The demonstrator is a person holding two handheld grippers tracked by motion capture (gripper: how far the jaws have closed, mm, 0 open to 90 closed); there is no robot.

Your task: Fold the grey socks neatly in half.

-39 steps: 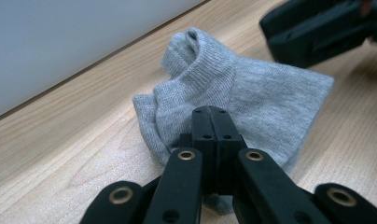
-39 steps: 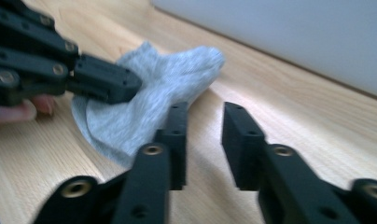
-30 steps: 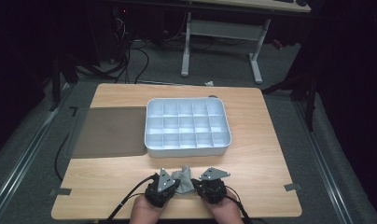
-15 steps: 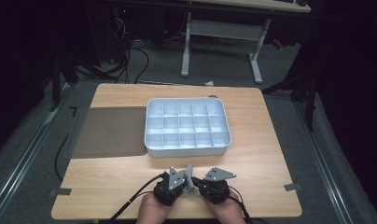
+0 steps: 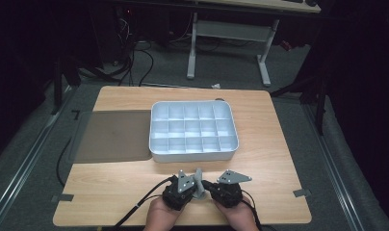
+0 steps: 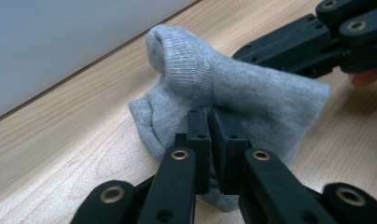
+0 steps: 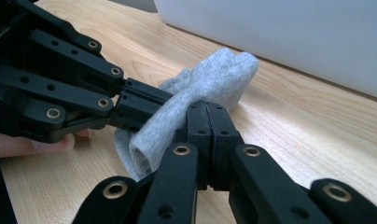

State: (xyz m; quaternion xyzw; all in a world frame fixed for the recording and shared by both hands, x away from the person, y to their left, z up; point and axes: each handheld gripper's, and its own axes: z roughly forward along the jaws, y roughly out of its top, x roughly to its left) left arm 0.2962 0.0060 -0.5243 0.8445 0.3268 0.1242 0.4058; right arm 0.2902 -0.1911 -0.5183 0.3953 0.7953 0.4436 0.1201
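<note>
Both tongs clamp one grey sock (image 6: 252, 93) low in the high view's centre, just in front of the white compartment tray (image 5: 156, 156). The left tongs (image 6: 210, 121) have just been easing apart, fabric between the pads; the right tongs (image 7: 207, 116) pinch it tight. The risk, as I judge it: the soft ribbed knit could slip free and slump onto the smooth wooden worktop (image 5: 110, 187).

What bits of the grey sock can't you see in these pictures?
- Grey sock, left gripper view: its bottom edge, behind the left gripper.
- Right gripper view: the sock's far side, behind the right gripper.
- High view: the sock is too small to tell its shape.
- White tray, gripper views: cut off by the top edge.
</note>
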